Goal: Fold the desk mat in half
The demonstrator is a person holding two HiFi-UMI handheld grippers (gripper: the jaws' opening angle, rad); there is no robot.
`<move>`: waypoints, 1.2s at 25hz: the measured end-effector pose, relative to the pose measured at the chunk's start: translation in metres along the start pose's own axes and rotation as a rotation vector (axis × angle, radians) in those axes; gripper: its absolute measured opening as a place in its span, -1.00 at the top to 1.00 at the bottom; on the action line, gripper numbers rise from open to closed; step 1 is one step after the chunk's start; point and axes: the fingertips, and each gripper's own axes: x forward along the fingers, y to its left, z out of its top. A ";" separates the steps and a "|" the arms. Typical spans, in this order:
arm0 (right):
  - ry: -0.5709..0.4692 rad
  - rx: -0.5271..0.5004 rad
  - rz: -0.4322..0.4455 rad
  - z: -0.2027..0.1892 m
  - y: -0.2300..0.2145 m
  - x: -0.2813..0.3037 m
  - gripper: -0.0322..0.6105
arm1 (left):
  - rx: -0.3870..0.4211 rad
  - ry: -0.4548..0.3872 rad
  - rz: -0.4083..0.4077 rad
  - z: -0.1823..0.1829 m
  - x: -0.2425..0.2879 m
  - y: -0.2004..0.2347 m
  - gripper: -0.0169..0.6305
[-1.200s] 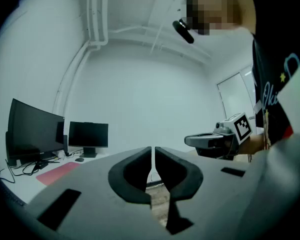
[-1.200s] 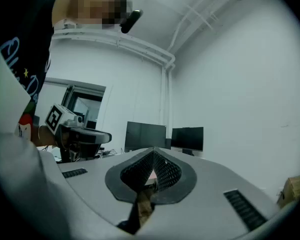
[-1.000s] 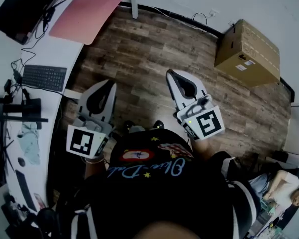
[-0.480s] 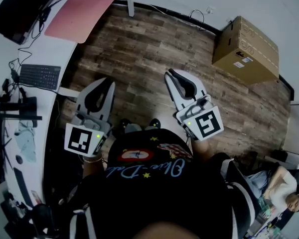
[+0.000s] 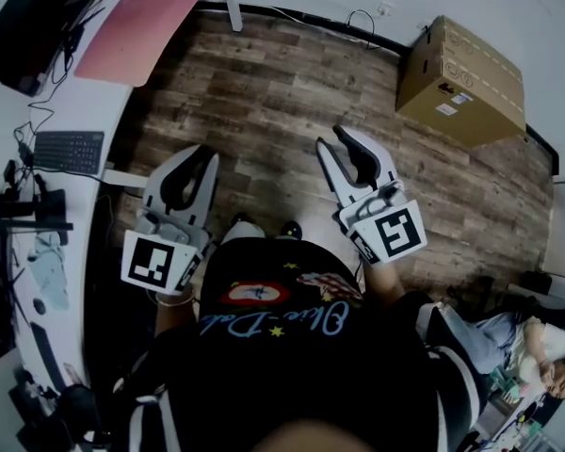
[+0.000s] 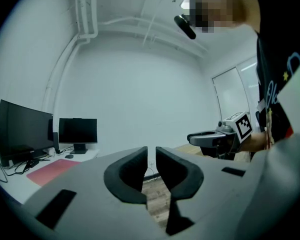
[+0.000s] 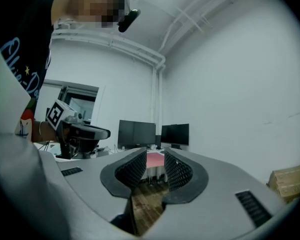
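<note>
Pink and flat, the desk mat (image 5: pixel 137 34) lay in the upper left of the head view. It rested on the white tabletop (image 5: pixel 104 97), beside a dark monitor (image 5: pixel 33 22) and above a keyboard (image 5: pixel 69 152). It looked fully spread out, with no fold begun and nothing gripping it.

Both tools were held out level in front of the person, over the wooden floor (image 5: pixel 264 83) near the middle of the frame and well apart from the mat. That fitted an approach to the tabletop rather than any work on the mat itself.

The left tool (image 5: pixel 205 158) had its jaws drawn almost together, with only a thin slit between them and nothing inside. The right tool (image 5: pixel 332 139) had just been opening its jaws. They stood a modest way apart, and only floor and the distant mat showed through the gap. That was probably a first readying for a pinch on a mat edge.

The two tools sat side by side with a gap between them, a spacing that would suit taking two corners of one edge once the mat was within reach. A cardboard box (image 5: pixel 461 83) stood against the wall at the upper right, clear of everything.
</note>
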 end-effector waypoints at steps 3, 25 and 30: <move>-0.001 0.013 -0.021 -0.004 -0.005 -0.001 0.65 | -0.003 0.011 -0.007 -0.004 0.003 0.004 0.74; 0.065 -0.028 -0.028 -0.013 -0.041 0.150 0.62 | -0.007 0.053 0.070 -0.034 0.086 0.165 0.45; 0.068 -0.046 0.023 -0.013 -0.036 0.202 0.62 | -0.012 0.060 0.117 -0.037 0.085 0.206 0.43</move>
